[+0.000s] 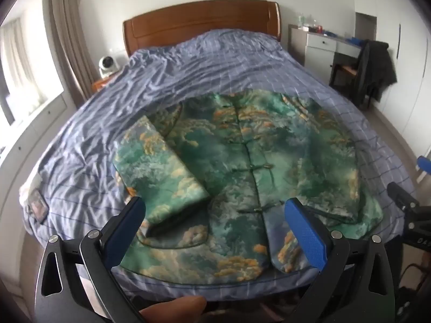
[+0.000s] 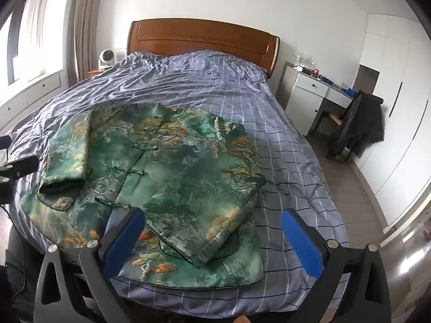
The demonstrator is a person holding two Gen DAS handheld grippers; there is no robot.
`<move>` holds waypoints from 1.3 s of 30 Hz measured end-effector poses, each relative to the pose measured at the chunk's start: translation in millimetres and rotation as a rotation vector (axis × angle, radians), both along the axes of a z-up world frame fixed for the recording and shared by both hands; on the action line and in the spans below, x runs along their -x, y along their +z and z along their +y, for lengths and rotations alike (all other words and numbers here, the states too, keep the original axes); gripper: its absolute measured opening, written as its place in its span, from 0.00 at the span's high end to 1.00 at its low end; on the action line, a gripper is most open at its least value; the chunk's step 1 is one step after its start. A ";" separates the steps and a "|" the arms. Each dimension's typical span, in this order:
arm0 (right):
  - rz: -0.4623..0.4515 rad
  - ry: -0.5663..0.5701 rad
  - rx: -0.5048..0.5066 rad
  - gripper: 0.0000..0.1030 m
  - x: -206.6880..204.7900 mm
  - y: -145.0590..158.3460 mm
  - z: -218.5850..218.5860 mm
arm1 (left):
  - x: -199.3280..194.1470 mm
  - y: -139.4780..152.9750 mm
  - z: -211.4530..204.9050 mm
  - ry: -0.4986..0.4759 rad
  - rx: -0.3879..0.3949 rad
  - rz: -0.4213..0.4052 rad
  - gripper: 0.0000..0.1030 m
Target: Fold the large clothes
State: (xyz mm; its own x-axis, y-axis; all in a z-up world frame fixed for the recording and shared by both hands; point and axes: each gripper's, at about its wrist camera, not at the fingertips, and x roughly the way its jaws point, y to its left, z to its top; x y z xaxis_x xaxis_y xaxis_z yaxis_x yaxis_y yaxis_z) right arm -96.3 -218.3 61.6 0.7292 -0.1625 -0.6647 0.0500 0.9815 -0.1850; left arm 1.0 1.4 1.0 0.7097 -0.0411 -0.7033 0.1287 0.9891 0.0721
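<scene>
Hovering wide-open: both hand-held grippers [image 1: 215,215] [image 2: 212,223] above jacket [image 1: 269,148].

Both grippers – left gripper [image 1: 215,210] & right gripper [image 2: 212,222] – jaws wide apart, empty, angled down.

Free room and obstacles. Open blue checked bedcover [image 2: 282,145] lies beyond and right of the green jacket [image 2: 172,167]. The wooden headboard [image 2: 202,40] closes the far end; a chair draped with dark clothing [image 2: 358,123] and a desk [image 2: 315,91] stand right of the bed.
</scene>
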 end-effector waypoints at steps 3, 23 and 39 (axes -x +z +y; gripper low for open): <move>0.009 -0.006 0.010 0.00 -0.1 -0.4 -6.0 | 7.9 -6.4 0.7 0.010 0.007 -0.012 0.00; 0.034 0.062 -0.025 0.00 -7.8 -4.5 7.7 | -7.7 -14.1 5.7 0.018 -0.009 0.042 0.00; 0.044 0.068 -0.024 0.00 -10.9 -6.3 9.4 | -8.5 -15.4 3.5 0.014 -0.019 0.046 0.00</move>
